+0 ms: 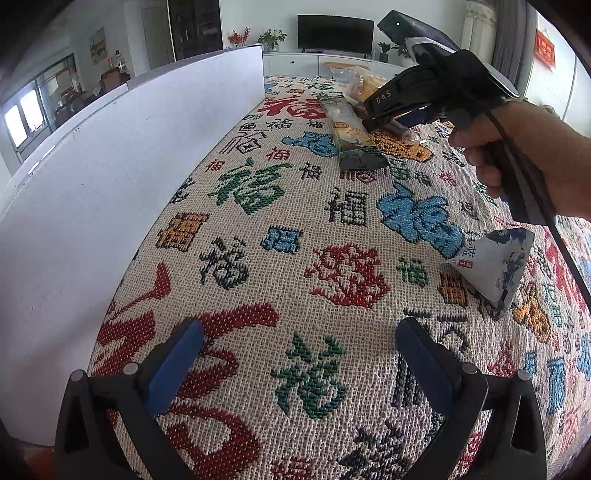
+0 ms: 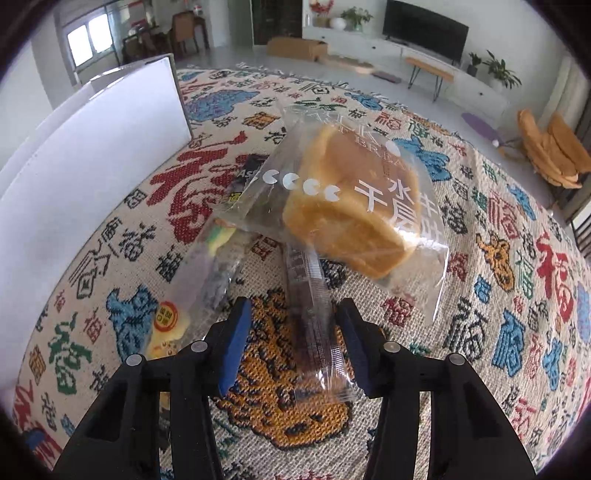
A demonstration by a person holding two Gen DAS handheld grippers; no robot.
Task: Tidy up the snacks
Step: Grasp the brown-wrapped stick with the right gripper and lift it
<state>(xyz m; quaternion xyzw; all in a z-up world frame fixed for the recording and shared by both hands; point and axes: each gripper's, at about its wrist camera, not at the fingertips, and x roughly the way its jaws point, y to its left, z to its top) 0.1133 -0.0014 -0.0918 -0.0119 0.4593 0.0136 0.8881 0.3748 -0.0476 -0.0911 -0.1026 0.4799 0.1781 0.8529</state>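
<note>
Right fingers [image 2: 347, 343] tilted down, astride clear-wrapped snack bar [image 2: 314, 325].

We see a woven cloth [image 1: 280, 236] printed with red, blue, green and orange characters covering the bench, and a white board [image 1: 110, 155] standing upright along its left edge. Beyond it a dark television [image 2: 424, 29] sits on a long white cabinet [image 2: 476, 88] against the far wall, with potted plants [image 2: 502, 72] beside it and a cardboard box [image 2: 295, 48] on the floor. At the far left we make out a window [image 2: 86, 42] and wooden chairs [image 2: 184, 27].
</note>
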